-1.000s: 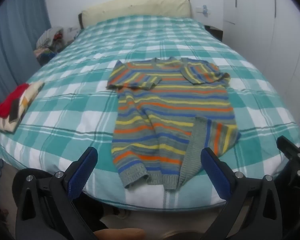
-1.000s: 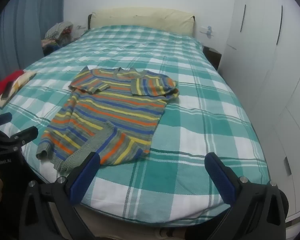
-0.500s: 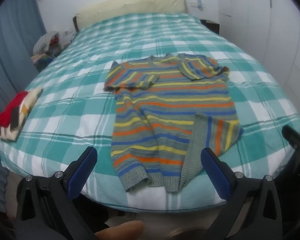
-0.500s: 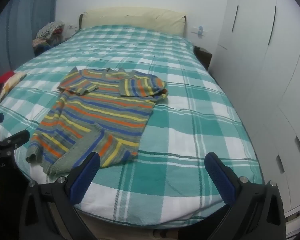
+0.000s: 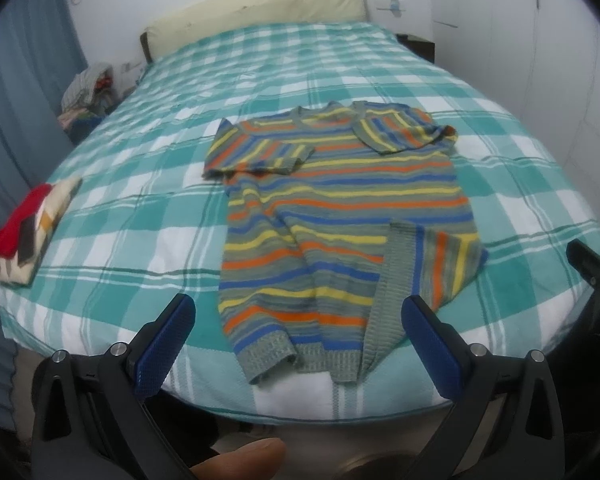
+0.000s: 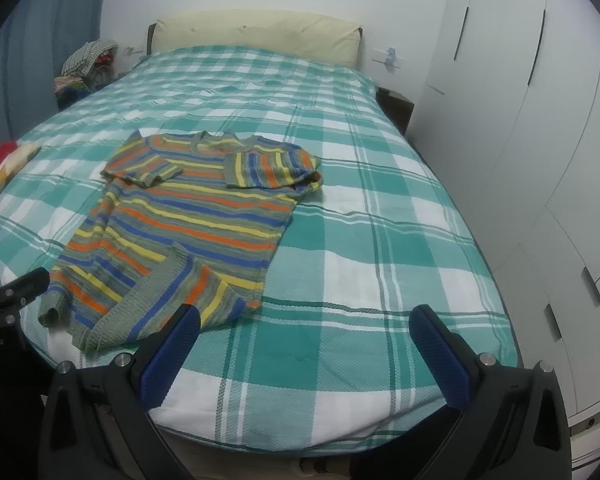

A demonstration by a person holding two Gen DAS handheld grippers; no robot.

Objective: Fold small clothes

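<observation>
A small striped sweater (image 5: 340,216) in grey, orange, yellow and blue lies flat on the green-and-white checked bed (image 5: 148,208). Both sleeves are folded in over the chest, and its right bottom corner is turned up. It also shows in the right wrist view (image 6: 188,224), left of centre. My left gripper (image 5: 298,322) is open and empty, just short of the sweater's hem at the bed's near edge. My right gripper (image 6: 306,334) is open and empty over the near edge, right of the sweater.
A folded red and cream garment (image 5: 28,232) lies at the bed's left edge. A cream headboard (image 6: 260,34) stands at the far end. White wardrobe doors (image 6: 540,160) line the right side. A pile of clothes (image 6: 84,68) sits by the blue curtain (image 5: 16,120).
Both grippers have moved a little to the right and closer to the bed. The sweater has not moved. Both grippers stay open.
</observation>
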